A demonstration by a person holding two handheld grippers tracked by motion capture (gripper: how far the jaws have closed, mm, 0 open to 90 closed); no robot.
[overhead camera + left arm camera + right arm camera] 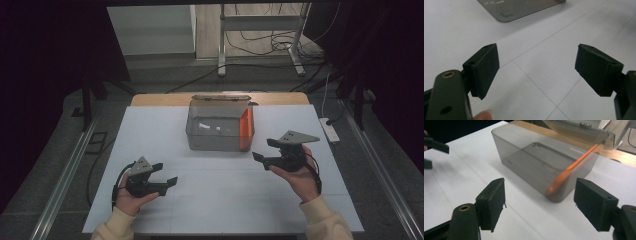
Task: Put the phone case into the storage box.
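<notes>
Two claws are over the white desk point(225, 195), both wide open and holding nothing. The left claw point(165, 176) is near the front edge, well apart from the grey box point(215, 135). The right claw point(266, 150) is just beside the box, at the end where an orange piece point(246, 127) leans inside.

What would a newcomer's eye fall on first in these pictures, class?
The smoky translucent box at the far middle of the white table, lid open, with an orange utensil leaning inside its right end. Nearer, the left gripper and right gripper hover on either side, jaws apart and holding nothing.
</notes>
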